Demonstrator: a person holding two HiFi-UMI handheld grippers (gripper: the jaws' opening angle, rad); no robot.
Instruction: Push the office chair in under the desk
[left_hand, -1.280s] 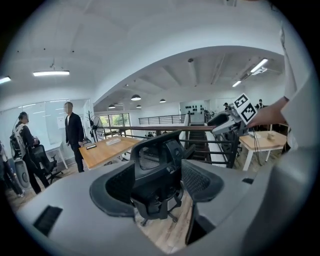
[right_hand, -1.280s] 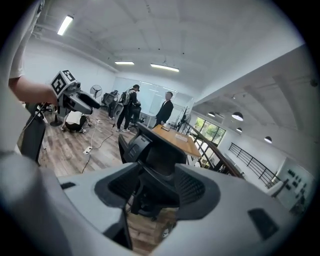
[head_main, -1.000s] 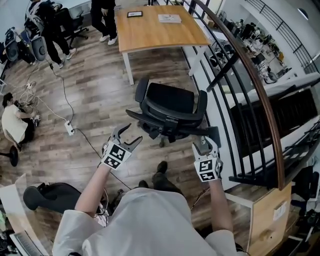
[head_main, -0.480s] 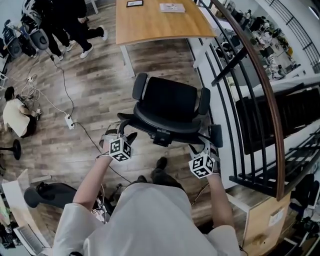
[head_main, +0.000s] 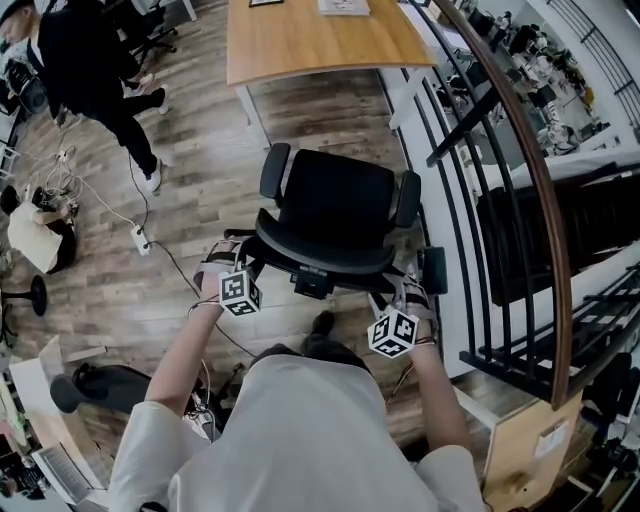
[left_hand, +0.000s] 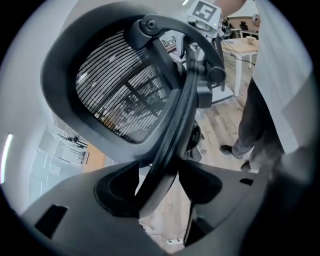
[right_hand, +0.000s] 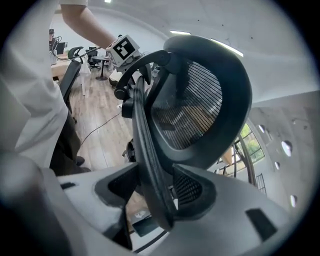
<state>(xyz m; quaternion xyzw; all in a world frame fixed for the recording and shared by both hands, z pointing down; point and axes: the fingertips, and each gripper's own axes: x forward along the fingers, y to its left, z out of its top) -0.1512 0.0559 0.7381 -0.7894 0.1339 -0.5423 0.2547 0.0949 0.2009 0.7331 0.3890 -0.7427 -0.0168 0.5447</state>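
The office chair (head_main: 335, 205) is seen on the wooden floor (head_main: 200, 180), its seat turned toward the desk (head_main: 320, 40) but well short of it, with no part under the desktop. Its backrest frame (left_hand: 175, 125) is straddled by the left gripper (head_main: 230, 268) at the left side; those jaws have just been closing and are pressed on the frame bar between them. The frame's right side (right_hand: 145, 150) is gripped likewise by the right gripper (head_main: 402, 295), whose jaws are set snugly against the bar. A black railing (head_main: 520, 170) is seen just beside the chair, and a person (head_main: 90, 60) walks at the upper left.
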